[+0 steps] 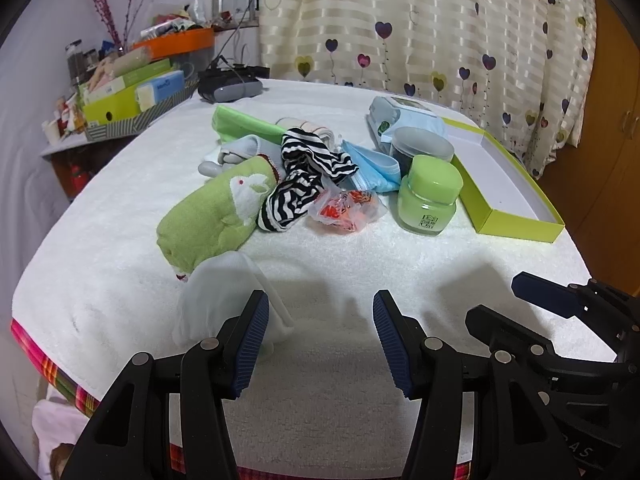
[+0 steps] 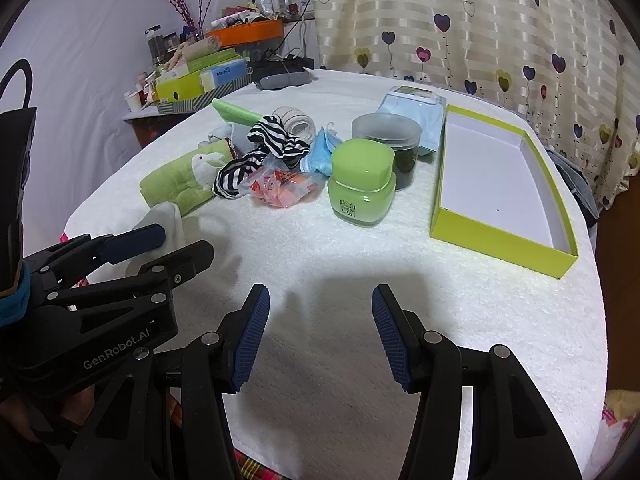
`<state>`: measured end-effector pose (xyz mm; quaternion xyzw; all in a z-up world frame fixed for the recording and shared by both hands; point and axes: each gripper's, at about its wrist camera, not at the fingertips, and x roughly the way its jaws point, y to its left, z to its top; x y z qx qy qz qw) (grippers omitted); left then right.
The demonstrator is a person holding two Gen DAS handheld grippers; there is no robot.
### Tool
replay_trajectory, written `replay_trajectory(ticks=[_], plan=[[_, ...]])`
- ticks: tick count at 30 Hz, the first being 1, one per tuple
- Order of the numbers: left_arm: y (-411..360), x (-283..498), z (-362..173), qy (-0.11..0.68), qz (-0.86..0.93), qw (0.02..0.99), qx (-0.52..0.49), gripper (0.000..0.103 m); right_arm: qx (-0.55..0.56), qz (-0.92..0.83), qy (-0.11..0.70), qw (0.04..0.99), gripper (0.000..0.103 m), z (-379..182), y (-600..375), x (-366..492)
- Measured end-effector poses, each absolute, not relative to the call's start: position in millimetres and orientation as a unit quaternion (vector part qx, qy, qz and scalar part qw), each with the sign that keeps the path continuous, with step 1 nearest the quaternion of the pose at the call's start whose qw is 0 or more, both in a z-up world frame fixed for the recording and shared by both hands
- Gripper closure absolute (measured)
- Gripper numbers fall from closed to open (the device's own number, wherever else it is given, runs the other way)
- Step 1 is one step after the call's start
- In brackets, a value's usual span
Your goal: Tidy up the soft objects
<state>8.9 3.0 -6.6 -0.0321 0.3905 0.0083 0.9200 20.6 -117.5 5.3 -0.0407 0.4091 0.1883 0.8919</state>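
White towel (image 2: 360,280) covers the bench, pile of soft stuff mid-towel: green bunny cloth (image 1: 216,216), striped sock (image 1: 296,180), blue mask (image 1: 372,168). Green jar (image 2: 362,184) just right of the pile, empty green box (image 2: 500,184) further right. Heart curtain (image 2: 480,20) behind. Left hand-held gripper (image 1: 320,340) & right hand-held gripper (image 2: 320,336) both spread apart, holding nothing, at the towel's near edge.
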Motion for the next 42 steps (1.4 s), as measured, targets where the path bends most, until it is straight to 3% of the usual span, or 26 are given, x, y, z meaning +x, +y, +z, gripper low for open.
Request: replay_trajectory(ticks=[42], plan=[[2.1,6.6,-7.3,0.385,0.010,0.922,-0.037,0.049,-0.041,0.191,0.408,0.892,0.048,5.0,-116.7,21.6]])
